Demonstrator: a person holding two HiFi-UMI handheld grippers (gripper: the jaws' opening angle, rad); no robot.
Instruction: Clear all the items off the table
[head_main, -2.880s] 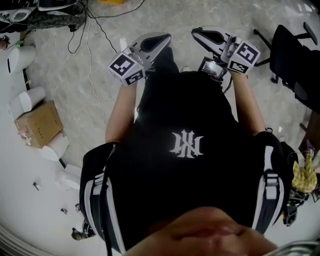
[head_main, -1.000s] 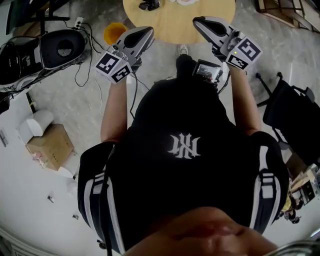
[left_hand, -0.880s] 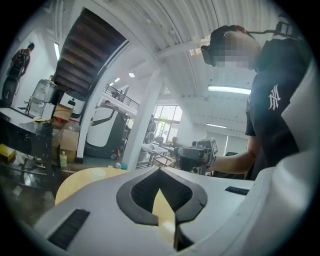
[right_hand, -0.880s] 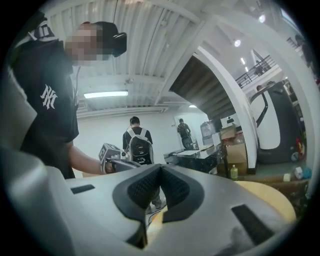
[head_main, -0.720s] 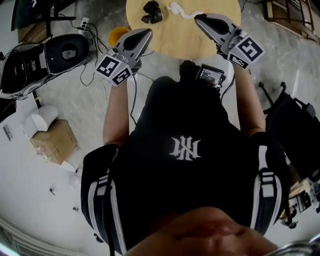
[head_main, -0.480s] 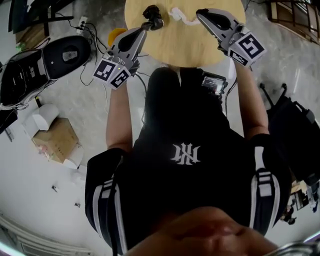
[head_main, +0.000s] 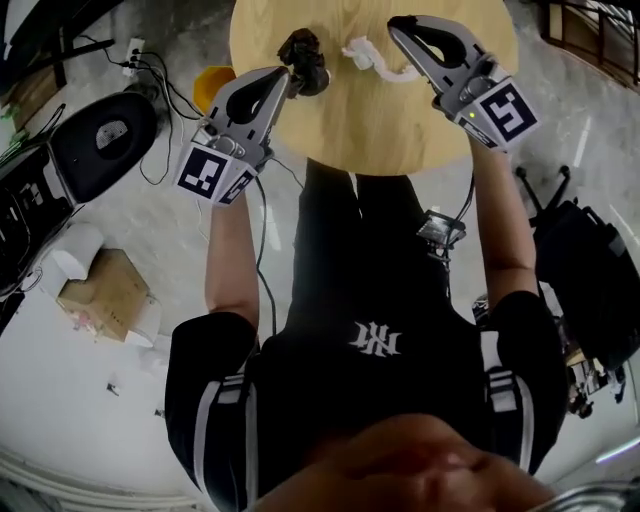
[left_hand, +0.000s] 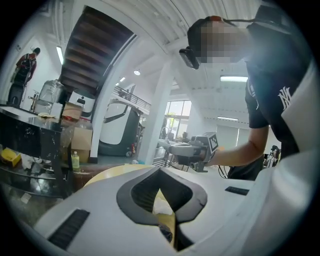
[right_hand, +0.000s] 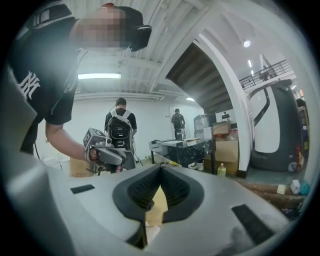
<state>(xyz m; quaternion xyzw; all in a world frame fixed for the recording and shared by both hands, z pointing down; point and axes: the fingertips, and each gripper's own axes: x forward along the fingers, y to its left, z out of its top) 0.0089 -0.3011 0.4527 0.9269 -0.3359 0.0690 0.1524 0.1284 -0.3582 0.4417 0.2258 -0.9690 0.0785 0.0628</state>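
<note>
The small black lumpy object (head_main: 305, 58) and the white twisted cord (head_main: 370, 57) both lie on the far part of the round pale wooden table (head_main: 400, 130), so we judge that nothing is cleared yet. Our left gripper (head_main: 285, 80) hangs just beside the black object and our right gripper (head_main: 398, 28) just right of the cord. Both have their jaws pressed together, holding nothing.

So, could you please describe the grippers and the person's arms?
The left gripper and right gripper are light grey shells with dark ribbed pads and a cube of black-and-white square markers. The shirt is black, short-sleeved, with a white logo; a black cable hangs by the left arm.
</note>
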